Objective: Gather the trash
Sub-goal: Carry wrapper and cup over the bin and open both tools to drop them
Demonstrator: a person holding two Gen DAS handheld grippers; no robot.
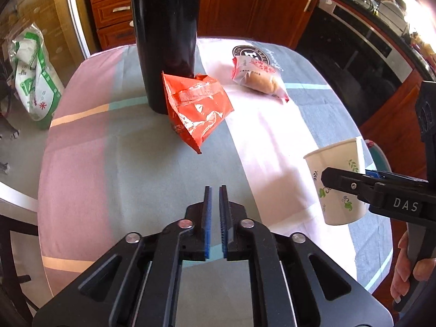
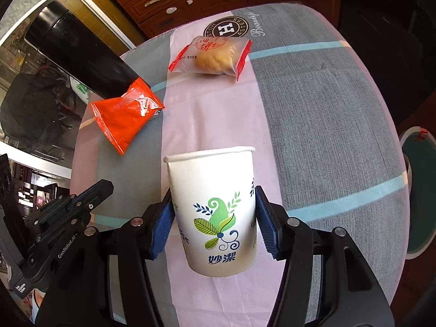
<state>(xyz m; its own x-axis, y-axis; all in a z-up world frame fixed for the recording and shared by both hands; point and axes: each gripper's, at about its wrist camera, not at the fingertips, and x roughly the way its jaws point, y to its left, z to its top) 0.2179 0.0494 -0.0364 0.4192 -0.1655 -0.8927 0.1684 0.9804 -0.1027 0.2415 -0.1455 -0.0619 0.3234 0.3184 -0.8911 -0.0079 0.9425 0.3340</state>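
A: Paper cup (image 2: pixel 218 212) is pinched upright by the right tool (image 2: pixel 215 224), lifted off the surface (image 2: pixel 327 114).
B: Left tool (image 1: pixel 215 212)?
A: Nearly pressed together, a narrow gap, nothing held.
B: What's left?
A: Orange wrapper (image 1: pixel 197 109) against the black flask (image 1: pixel 166 38), and the sealed pastry packet (image 1: pixel 259 77). Nothing seen binned.
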